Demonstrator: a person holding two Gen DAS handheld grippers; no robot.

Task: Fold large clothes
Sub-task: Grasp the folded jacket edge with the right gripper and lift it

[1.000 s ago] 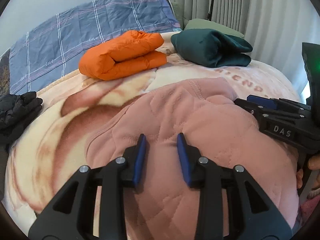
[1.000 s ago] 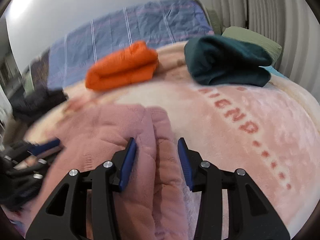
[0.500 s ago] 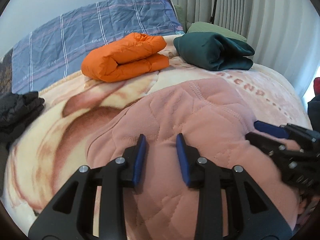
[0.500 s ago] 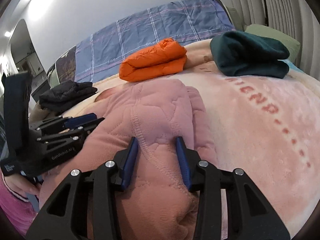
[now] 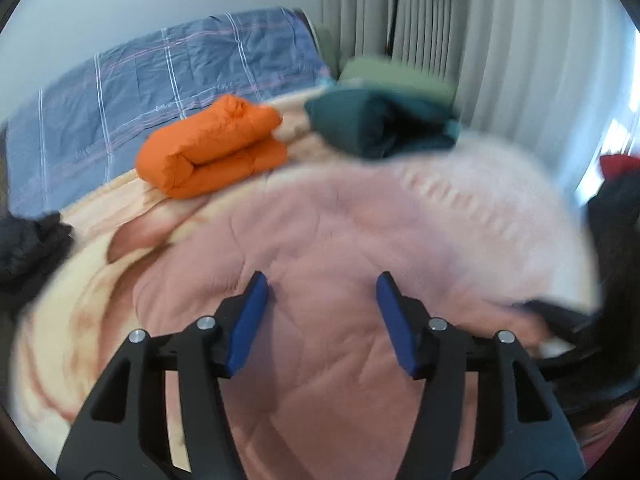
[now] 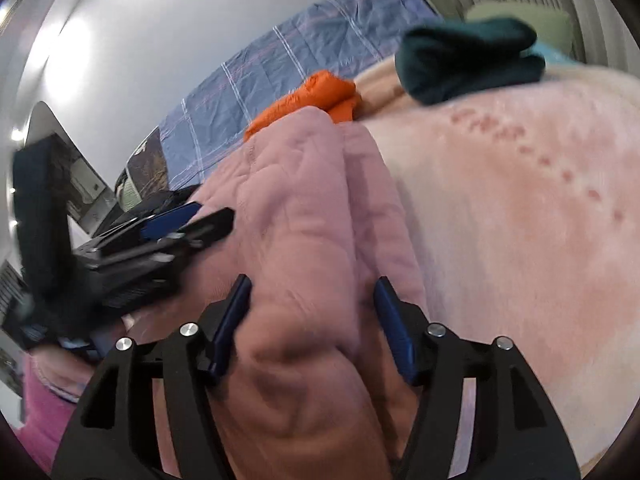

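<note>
On the bed, the orange bundle and dark green bundle lie folded, while the pink quilted garment sits bunched beneath the left tool and right tool, both released, folding seemingly unfinished

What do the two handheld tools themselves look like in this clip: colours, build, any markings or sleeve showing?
Both match: the left tool and right tool have matte black skeletal plastic frames with triangular cut-outs, silver pivot bolts, and flat blue pads lining each finger. No cables show. Any lettering on the left tool's body, seen from the right wrist view, is too blurred to read. A pink sleeve appears bottom-left.
</note>
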